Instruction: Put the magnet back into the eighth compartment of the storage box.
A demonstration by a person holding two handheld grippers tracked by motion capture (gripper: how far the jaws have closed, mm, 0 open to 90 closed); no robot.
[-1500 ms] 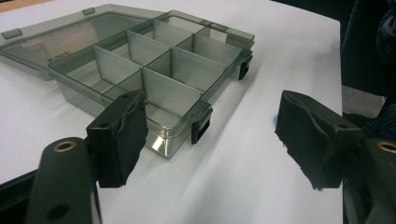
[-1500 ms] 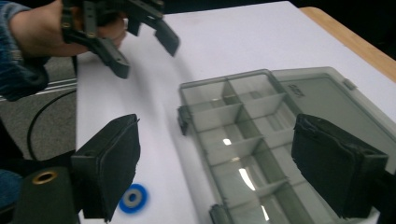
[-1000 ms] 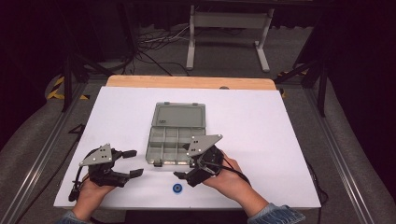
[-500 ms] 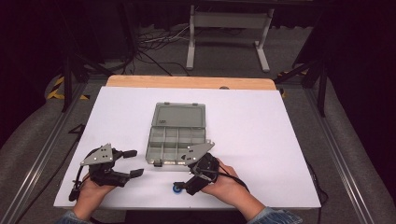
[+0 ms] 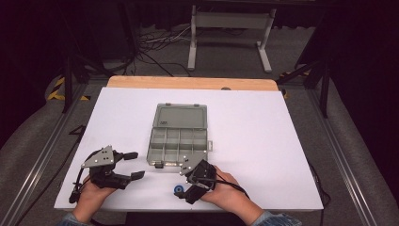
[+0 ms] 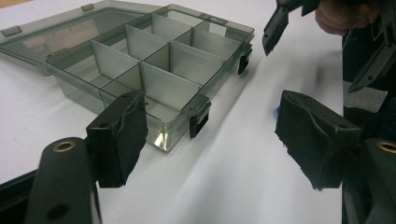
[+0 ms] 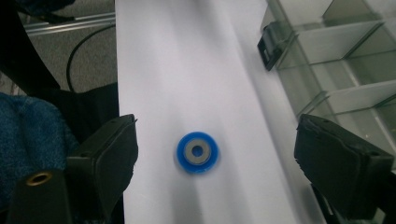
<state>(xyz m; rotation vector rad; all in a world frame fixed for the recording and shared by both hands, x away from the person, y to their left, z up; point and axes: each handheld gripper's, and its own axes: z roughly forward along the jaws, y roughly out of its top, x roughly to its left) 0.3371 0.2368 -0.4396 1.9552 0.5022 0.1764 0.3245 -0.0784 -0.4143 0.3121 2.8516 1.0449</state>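
Observation:
A small blue disc (image 5: pixel 178 190) with a grey centre lies flat on the white table near its front edge; in the right gripper view the disc (image 7: pixel 197 152) sits between the two black pads. My right gripper (image 5: pixel 185 187) (image 7: pixel 215 161) is open around it, and neither pad touches it. A clear grey organizer box (image 5: pixel 179 145) (image 6: pixel 154 70) stands open just beyond, its lid (image 5: pixel 181 117) folded back and its compartments bare. My left gripper (image 5: pixel 136 165) (image 6: pixel 215 140) is open to the box's left with nothing in it.
The white table top (image 5: pixel 263 127) ends close behind the disc at the front edge. The person's blue sleeve (image 7: pixel 28 126) lies left of the right gripper's jaws. Black latches (image 6: pixel 200 122) stick out of the box's near wall. A wooden strip (image 5: pixel 193 83) borders the far side.
My right gripper has swung from the box's front corner down toward the table's near edge and now brackets the blue disc. The left gripper has stayed put.

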